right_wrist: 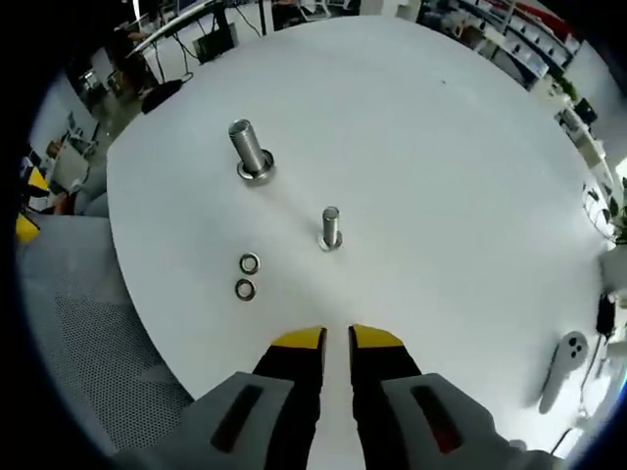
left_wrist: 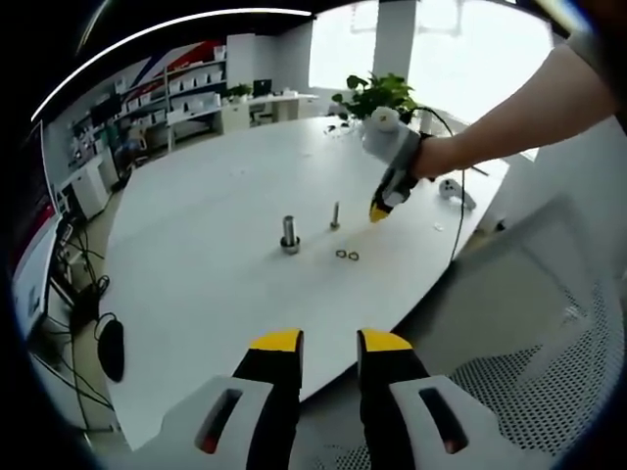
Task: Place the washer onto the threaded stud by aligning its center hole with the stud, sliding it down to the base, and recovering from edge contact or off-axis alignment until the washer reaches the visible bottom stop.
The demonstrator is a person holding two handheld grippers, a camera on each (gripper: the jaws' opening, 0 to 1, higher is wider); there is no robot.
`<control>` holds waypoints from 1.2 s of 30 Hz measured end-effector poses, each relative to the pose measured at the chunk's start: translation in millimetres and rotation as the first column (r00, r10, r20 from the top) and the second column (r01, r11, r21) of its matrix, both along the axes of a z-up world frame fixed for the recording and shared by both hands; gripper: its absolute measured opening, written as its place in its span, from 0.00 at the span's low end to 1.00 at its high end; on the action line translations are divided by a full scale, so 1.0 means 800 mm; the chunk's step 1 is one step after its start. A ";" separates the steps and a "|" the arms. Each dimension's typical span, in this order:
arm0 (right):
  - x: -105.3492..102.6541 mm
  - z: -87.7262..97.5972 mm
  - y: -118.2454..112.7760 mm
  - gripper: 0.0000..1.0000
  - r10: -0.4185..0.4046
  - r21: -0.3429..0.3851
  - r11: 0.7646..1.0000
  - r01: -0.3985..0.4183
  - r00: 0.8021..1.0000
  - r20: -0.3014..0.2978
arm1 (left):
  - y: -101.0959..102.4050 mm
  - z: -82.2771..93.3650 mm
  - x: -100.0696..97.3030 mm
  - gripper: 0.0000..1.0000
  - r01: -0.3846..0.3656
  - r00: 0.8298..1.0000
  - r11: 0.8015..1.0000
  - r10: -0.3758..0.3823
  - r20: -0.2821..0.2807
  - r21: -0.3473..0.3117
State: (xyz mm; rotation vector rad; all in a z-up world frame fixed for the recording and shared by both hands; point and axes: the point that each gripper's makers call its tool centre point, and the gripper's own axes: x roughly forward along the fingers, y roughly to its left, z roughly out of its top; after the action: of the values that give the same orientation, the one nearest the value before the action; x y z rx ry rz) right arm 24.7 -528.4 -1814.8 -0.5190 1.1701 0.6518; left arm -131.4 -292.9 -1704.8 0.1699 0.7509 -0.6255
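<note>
Hovering right tongs (right_wrist: 336,340), washers (right_wrist: 247,275) beside stud (right_wrist: 331,227)

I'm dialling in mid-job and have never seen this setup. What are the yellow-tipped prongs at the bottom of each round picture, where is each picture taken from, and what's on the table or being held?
There is no robot arm: a person holds a two-jaw tool in each hand, and a fisheye camera rides on each, looking forward along its jaws.

In the left gripper view, the left gripper rises from the bottom, held back from the white table. Beyond it, the person's arm holds the right gripper above the table.

The right gripper view looks down from that tool, with the right gripper at the bottom.

On the table stand a thicker stud and a thinner stud, both upright. Two washers lie flat beside each other. A white handheld device lies near the edge.

Both grippers' jaws stand slightly apart and hold nothing.
</note>
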 end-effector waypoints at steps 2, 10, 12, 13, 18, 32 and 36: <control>-0.004 0.011 -0.009 0.15 -0.027 -0.012 1.000 0.028 0.999 0.028 | -0.001 0.004 0.001 0.19 -0.001 1.000 1.000 0.001 0.014 -0.014; -0.039 0.043 -0.031 0.23 -0.129 -0.021 0.991 0.131 0.989 0.072 | -0.009 0.007 -0.002 0.20 0.023 1.000 0.999 -0.022 0.022 -0.033; -0.051 0.048 -0.038 0.23 -0.172 -0.020 0.985 0.173 0.983 0.068 | -0.011 0.008 -0.003 0.20 0.031 0.999 0.999 -0.030 0.024 -0.041; -0.056 0.050 -0.042 0.23 -0.181 -0.023 0.983 0.183 0.981 0.069 | -0.012 0.009 -0.003 0.21 0.034 0.999 0.998 -0.032 0.027 -0.047; -0.078 0.057 -0.065 0.25 -0.203 -0.060 0.976 0.207 0.977 0.072 | -0.014 0.011 -0.003 0.22 0.042 0.999 0.997 -0.040 0.032 -0.058; -0.105 0.010 -0.151 0.25 -0.231 -0.119 0.967 0.227 0.973 -0.020 | -0.004 0.003 -0.002 0.26 -0.002 1.000 0.999 0.002 0.000 -0.035; -0.106 -0.009 -0.167 0.25 -0.200 -0.130 0.973 0.192 0.979 -0.049 | -0.004 0.005 0.001 0.25 -0.005 1.000 0.999 0.005 0.009 -0.032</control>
State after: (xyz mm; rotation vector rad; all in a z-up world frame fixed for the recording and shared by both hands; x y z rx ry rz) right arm -60.4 -661.7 -1822.0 -0.4839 1.3082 0.4288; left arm -131.0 -296.1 -1701.0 0.1412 0.7323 -0.6317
